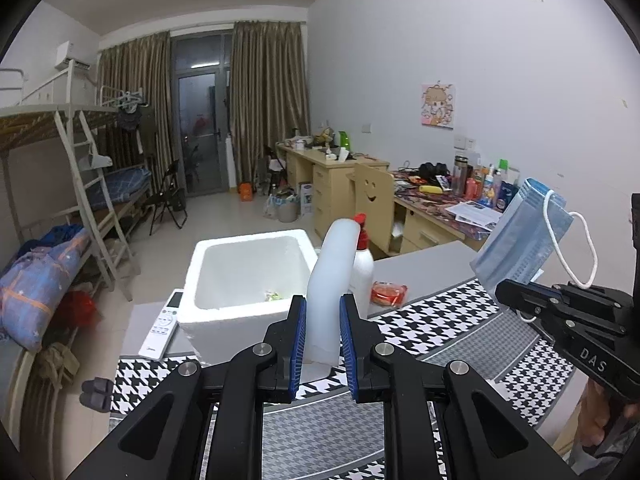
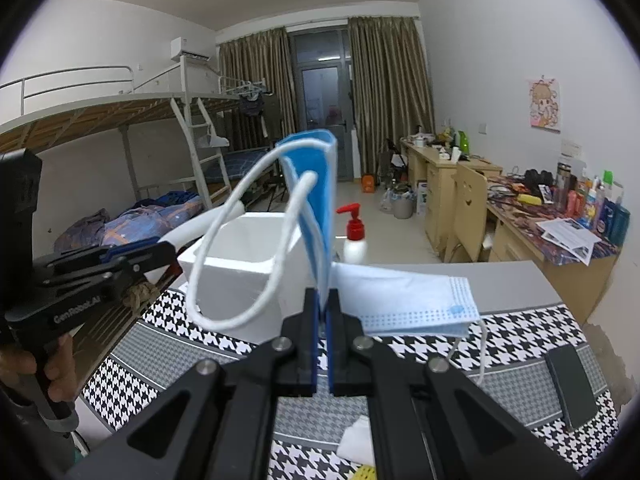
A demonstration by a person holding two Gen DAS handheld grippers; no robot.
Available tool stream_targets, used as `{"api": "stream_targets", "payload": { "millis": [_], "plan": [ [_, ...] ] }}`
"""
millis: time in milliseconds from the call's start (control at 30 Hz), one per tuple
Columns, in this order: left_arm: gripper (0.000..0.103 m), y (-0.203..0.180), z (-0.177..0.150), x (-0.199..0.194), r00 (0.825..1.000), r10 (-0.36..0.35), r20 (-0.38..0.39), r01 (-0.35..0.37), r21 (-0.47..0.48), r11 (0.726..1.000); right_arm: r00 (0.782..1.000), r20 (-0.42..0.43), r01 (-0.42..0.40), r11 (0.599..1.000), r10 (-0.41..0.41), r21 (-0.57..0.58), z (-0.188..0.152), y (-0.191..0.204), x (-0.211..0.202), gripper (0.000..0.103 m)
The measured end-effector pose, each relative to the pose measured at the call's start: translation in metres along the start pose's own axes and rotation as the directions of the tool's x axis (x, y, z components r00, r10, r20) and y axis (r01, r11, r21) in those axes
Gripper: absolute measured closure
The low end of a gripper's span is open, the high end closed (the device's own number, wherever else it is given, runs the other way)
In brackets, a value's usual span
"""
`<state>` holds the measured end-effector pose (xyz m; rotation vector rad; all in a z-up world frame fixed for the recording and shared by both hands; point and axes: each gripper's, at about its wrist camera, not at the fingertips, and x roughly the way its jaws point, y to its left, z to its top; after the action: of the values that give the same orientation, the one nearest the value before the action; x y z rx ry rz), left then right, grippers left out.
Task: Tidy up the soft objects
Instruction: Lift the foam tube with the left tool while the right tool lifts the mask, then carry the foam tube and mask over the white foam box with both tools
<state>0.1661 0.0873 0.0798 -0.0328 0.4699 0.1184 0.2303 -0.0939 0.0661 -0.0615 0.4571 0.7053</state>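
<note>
Above the houndstooth mat (image 1: 460,320), I see this:
Left gripper (image 1: 322,344): clamped on a white foam strip (image 1: 330,280), held upright before the foam box (image 1: 244,280).
Right gripper (image 2: 322,344): pressed together on a folded blue mask (image 2: 316,208), raised, ear loops hanging.
Second mask (image 2: 408,300): lying flat on the table, just beside the box.
</note>
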Motion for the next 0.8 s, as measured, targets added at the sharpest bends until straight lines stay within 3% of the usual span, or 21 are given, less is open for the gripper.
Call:
{"api": "stream_targets", "payload": {
  "millis": [467, 800],
  "plan": [
    [0.085, 0.019, 0.018, 0.007, 0.995, 0.095, 0.019, -0.094, -0.034, 0.995, 0.998, -0.015, -0.061, 0.998, 0.061, -0.027, 0.023, 0.019, 0.024, 0.098],
    [0.085, 0.032, 0.028, 0.020, 0.987, 0.162, 0.024, -0.160, -0.060, 0.985, 0.990, -0.078, -0.121, 0.992, 0.118, -0.028, 0.042, 0.034, 0.062, 0.098]
  ]
}}
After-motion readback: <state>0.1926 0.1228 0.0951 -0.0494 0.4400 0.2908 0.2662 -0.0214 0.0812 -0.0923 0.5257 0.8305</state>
